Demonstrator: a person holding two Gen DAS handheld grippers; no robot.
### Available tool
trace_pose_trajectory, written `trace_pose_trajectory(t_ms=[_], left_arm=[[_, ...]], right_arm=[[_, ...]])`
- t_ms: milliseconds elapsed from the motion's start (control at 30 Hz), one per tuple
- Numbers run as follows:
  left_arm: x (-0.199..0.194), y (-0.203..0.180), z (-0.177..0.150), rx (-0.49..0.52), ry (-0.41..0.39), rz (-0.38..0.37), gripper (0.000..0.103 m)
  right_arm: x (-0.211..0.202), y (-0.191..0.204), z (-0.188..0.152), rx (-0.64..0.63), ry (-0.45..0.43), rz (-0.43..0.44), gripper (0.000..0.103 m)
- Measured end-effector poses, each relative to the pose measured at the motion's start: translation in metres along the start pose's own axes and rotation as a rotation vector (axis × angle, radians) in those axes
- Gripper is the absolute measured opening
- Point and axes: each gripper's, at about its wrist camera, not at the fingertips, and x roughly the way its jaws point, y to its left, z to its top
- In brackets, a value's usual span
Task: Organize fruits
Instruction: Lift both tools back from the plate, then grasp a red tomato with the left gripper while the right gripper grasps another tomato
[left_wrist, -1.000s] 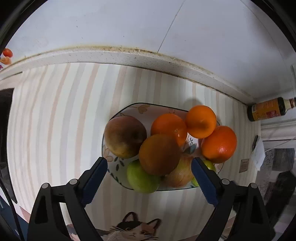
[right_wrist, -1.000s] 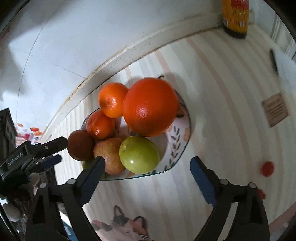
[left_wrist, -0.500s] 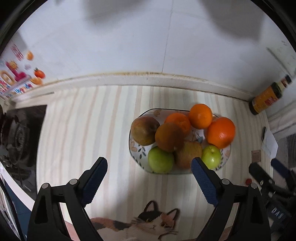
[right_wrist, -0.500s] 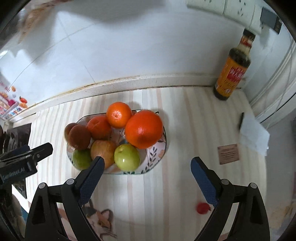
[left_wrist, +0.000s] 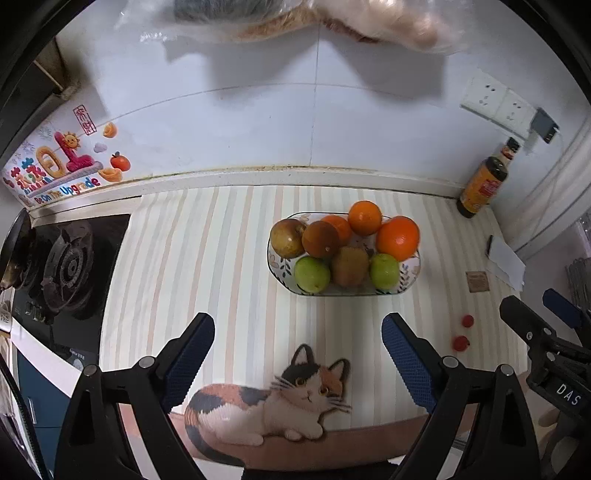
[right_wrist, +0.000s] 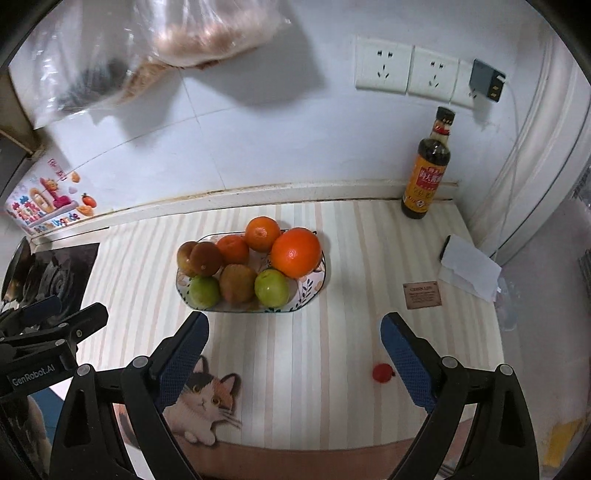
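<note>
Orange, green and brown fruit sits heaped in the patterned bowl on the striped bench, ahead of both sets of jaws and clear of them. The left gripper has its jaws spread wide with nothing between them, and the right gripper likewise stands wide and empty; in the right view the bowl lies ahead and a little toward the left jaw. Judging by how things lie, the gathering looks mostly done: the big orange, two smaller oranges, two green apples and the brownish fruits all rest in the bowl. Left out are two small red fruits on the bench, beyond the left gripper's right jaw; one of them lies just inside the right gripper's right jaw and would likely be next. Nothing blocks the way to them. Farther off stand a sauce bottle against the wall, folded paper and a small brown card beyond the right jaw, and a gas hob far past the left jaw.
</note>
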Motion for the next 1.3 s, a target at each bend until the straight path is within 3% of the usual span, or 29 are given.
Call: trace_pose_trajectory(t_ms=[367, 633, 800, 900, 1033, 1167, 1300], left_arm=[[-0.055, -0.007, -0.032, 0.019, -0.079, -0.015, 0.093], [-0.076, -0.004, -0.041, 0.020, -0.135, -0.014, 0.093], [-0.072, -0.002, -0.047, 0.035, -0.117, -0.016, 0.093], [-0.070, 0.000, -0.050, 0.043, -0.117, -0.012, 0.101], [-0.068, 0.000, -0.052, 0.061, -0.138, -0.007, 0.103], [-0.059, -0.008, -0.055, 0.090, -0.145, 0.013, 0.103], [-0.039, -0.029, -0.052, 0.112, -0.142, 0.055, 0.103]], right_arm=[[-0.078, 0.007, -0.025, -0.008, -0.092, 0.010, 0.096], [-0.107, 0.013, -0.035, 0.001, -0.135, 0.006, 0.098], [-0.105, 0.014, -0.042, 0.022, -0.130, 0.005, 0.098], [-0.105, 0.016, -0.047, 0.044, -0.138, 0.010, 0.098], [-0.102, 0.007, -0.052, 0.118, -0.161, 0.090, 0.101], [-0.086, -0.022, -0.061, 0.240, -0.135, 0.148, 0.101], [-0.060, -0.070, -0.073, 0.341, -0.084, 0.140, 0.101]])
